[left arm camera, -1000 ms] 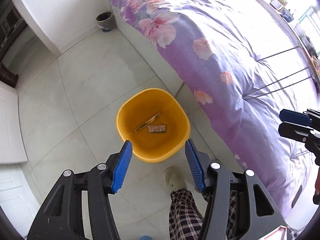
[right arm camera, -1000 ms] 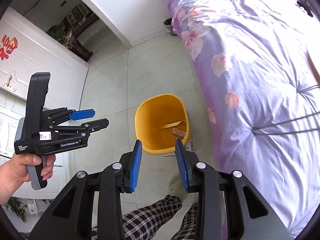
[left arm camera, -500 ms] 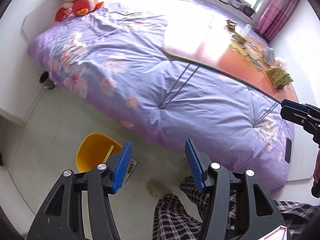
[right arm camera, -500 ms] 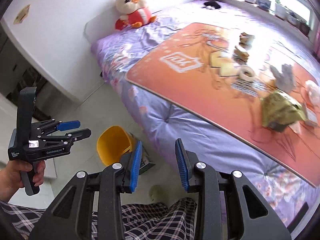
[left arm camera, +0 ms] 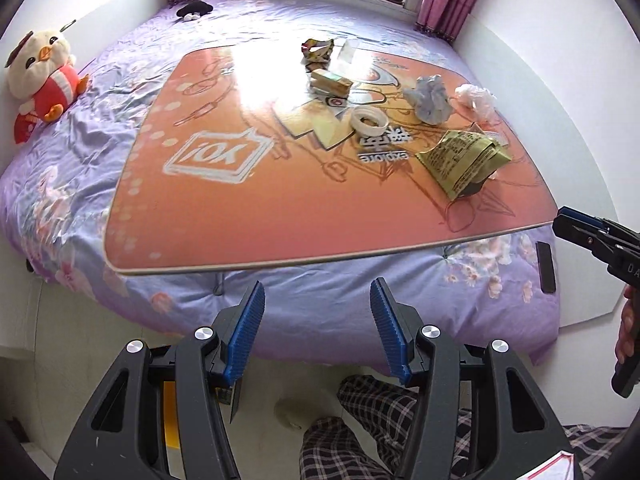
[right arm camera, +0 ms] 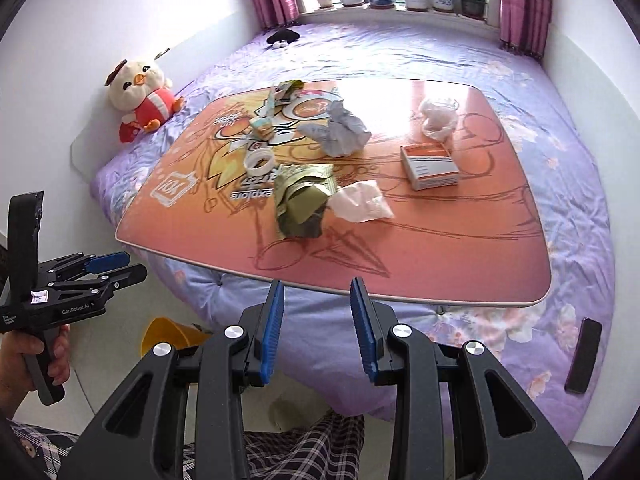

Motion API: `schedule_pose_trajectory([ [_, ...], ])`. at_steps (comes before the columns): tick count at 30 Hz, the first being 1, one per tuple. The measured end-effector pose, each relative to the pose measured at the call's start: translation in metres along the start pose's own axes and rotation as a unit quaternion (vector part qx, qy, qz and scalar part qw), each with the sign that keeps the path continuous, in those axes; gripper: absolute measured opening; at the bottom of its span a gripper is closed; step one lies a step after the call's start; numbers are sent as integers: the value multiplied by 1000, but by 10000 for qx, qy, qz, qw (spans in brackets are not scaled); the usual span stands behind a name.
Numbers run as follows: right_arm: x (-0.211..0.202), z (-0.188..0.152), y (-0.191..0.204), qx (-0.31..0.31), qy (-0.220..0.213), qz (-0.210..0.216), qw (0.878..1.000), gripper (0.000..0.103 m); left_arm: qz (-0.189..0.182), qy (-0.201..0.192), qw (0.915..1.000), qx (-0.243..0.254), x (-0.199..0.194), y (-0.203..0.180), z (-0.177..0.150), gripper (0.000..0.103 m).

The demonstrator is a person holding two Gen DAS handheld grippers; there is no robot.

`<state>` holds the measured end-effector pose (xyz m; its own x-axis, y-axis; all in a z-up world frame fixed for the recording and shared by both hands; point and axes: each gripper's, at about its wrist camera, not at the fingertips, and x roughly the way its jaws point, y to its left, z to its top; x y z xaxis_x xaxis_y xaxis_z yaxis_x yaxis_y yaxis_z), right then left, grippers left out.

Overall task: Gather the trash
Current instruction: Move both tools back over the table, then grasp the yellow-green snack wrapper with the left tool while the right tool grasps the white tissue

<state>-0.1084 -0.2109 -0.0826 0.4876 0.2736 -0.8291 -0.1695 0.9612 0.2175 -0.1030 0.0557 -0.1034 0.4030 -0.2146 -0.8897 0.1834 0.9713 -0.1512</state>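
Both sets of jaws stand wide apart and hold nothing. The left gripper [left arm camera: 316,328] hangs level over the near edge of the bed [left arm camera: 320,300], aimed at the orange table [left arm camera: 280,208] lying on it; the right gripper [right arm camera: 317,328] is held the same way, a little further right along that table's near edge. Neither touches anything. Counted on the table: one green foil wrapper [right arm camera: 302,200] nearest the grippers, one white tissue [right arm camera: 360,202] touching its right side, one roll of tape [right arm camera: 259,162] just behind it, one crumpled grey paper [right arm camera: 342,130] further back, one clear plastic bag [right arm camera: 438,118] to the right of that paper, one small carton [right arm camera: 430,162] near the table's right edge, one little box [right arm camera: 262,126] and one torn snack packet [right arm camera: 286,90] at the far left corner. One yellow bin [right arm camera: 168,336] stands on the floor below the table's left near corner. One plush duck [right arm camera: 140,98] sits left of the table, and one dark phone [right arm camera: 584,360] lies on the bed by its right near corner.
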Motion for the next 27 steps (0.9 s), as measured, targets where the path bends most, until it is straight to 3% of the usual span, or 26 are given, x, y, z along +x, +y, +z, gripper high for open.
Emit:
schedule_pose_trajectory([
  [4, 10, 7, -26, 198, -13, -128, 9997, 47, -134, -14, 9992, 372, 16, -34, 22, 63],
  [7, 17, 12, -39, 225, 40, -140, 9996, 47, -260, -25, 9975, 652, 30, -59, 39, 74],
  [11, 23, 17, -51, 174, 127, -149, 9997, 47, -362, -22, 9943, 999, 49, -86, 59, 82],
  [20, 27, 27, -80, 432, 194, -122, 9988, 48, -523, -88, 9857, 1600, 74, -123, 97, 87],
  [22, 28, 29, -84, 478, 204, -105, 9986, 48, -593, -108, 9850, 1616, 77, -127, 103, 84],
  [24, 30, 30, -87, 517, 210, -75, 9984, 48, -640, -48, 9851, 1593, 84, -127, 110, 72],
  [26, 32, 32, -87, 512, 211, 1, 9985, 48, -668, 94, 9860, 1524, 90, -124, 113, 51],
  [27, 34, 33, -85, 482, 216, 26, 9986, 48, -658, 129, 9868, 1472, 91, -120, 113, 49],
])
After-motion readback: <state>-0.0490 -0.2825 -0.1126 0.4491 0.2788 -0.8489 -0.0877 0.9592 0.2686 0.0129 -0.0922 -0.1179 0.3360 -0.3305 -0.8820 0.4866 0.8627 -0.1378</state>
